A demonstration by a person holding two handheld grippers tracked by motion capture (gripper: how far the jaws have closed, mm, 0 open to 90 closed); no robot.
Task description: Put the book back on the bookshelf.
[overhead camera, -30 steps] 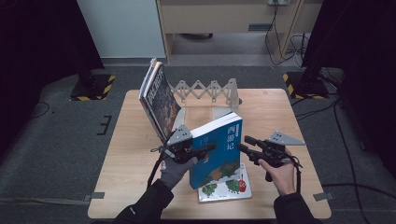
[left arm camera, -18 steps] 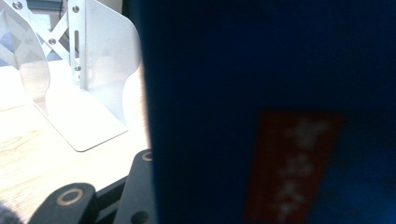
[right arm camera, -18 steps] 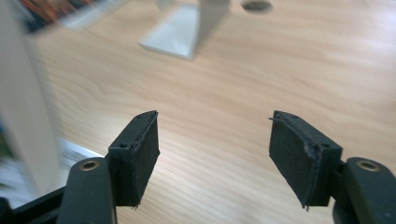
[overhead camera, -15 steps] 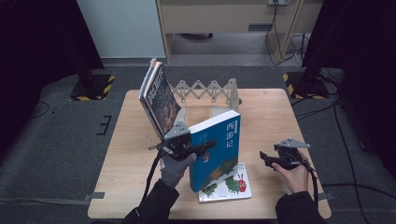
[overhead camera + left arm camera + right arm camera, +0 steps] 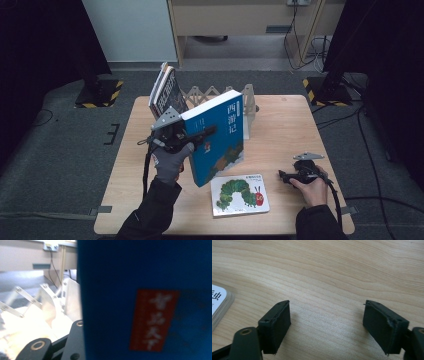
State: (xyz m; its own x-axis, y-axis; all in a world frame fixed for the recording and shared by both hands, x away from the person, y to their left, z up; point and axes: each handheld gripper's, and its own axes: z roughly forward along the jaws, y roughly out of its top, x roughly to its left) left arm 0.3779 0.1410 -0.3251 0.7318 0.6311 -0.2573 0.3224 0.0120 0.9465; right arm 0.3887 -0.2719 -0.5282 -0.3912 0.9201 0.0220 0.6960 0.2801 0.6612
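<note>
A thick blue book [image 5: 220, 135] with a white spine hangs upright and tilted above the table's middle. My left gripper [image 5: 207, 132] is shut on its lower left edge. In the left gripper view the blue cover [image 5: 150, 290] stands close in front, with one black finger [image 5: 73, 340] beside it. My right gripper [image 5: 285, 176] rests low at the table's front right, apart from the book. Its jaws have just been opening, and between them [image 5: 327, 322] is only bare wood.
A picture book with a green caterpillar [image 5: 239, 194] lies flat near the front edge; its corner [image 5: 218, 305] is left of the right jaws. A metal folding rack [image 5: 205, 95] stands at the back, with books [image 5: 167, 95] leaning at its left end. The wooden table [image 5: 280, 125] stands on dark floor.
The left gripper has raised the blue book toward the rack. The right gripper has left the book's right edge, moved right and down to the table, and opened wider.
</note>
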